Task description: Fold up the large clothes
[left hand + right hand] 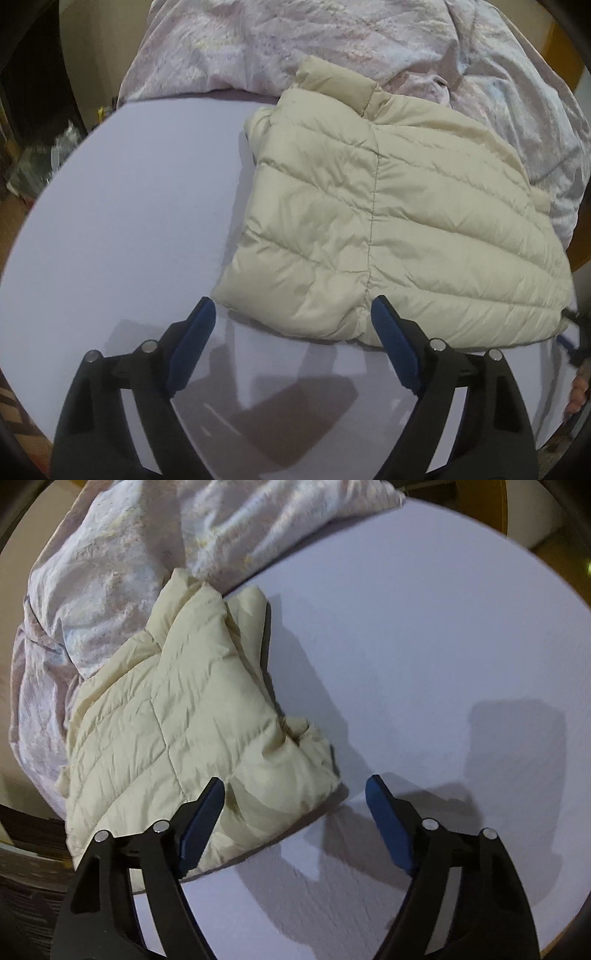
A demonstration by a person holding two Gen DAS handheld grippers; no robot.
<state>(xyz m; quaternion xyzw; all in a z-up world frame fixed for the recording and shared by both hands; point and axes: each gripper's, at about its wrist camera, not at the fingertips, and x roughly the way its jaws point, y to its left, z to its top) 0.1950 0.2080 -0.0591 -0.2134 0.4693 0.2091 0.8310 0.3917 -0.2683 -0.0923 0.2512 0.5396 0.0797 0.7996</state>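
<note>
Both spread and pinching nothing, the left hand-held gripper (pixel 293 314) and the right hand-held gripper (pixel 295 794) are hanging over the near edge of the puffy jacket (pixel 388 229) lying at 1 o'clock on the bed (pixel 129 221), so I think they are getting ready to grab that edge and fold it over.

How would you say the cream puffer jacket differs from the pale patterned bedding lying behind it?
The puffer jacket is plain cream and quilted in stitched rows; the bedding is pale pink with a faint print. The jacket lies folded into a compact block, while the bedding sits bunched and rumpled. Both rest on the lavender sheet and touch each other.
</note>
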